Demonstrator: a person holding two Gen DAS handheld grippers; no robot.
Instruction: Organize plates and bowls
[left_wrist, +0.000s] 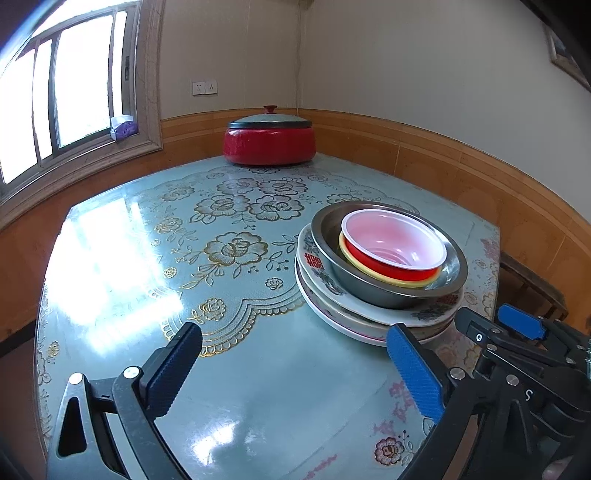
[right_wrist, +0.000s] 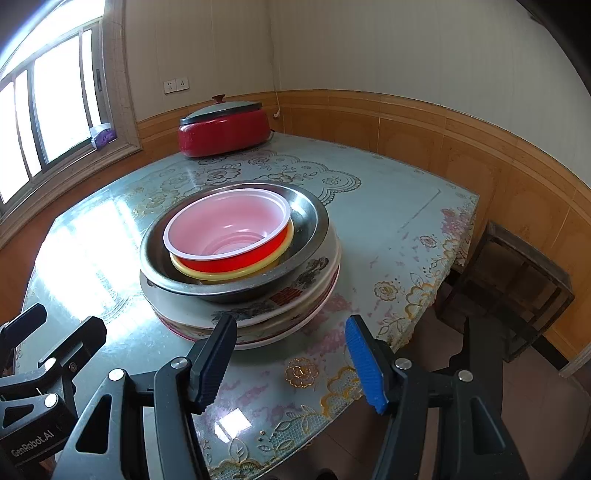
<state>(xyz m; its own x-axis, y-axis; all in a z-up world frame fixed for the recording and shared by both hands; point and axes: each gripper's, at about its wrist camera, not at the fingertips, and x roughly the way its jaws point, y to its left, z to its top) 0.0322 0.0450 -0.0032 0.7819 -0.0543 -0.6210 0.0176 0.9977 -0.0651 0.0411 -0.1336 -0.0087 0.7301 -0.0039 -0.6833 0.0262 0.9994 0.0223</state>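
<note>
Plates (right_wrist: 303, 291) lie stacked on the tabletop (right_wrist: 399, 229), toward its near right part, with a steel bowl (right_wrist: 314, 218) on top. Inside that sits a yellow bowl (right_wrist: 207, 275), and in it a red bowl (right_wrist: 229, 262) with a white inside. Both tongs hang just short of the stack with nothing between the fingers: the left tongs (left_wrist: 291, 365) spread wide, the right tongs (right_wrist: 291, 362) spread too. A red lidded pot (left_wrist: 269, 146) stands at the far edge, well apart.
</note>
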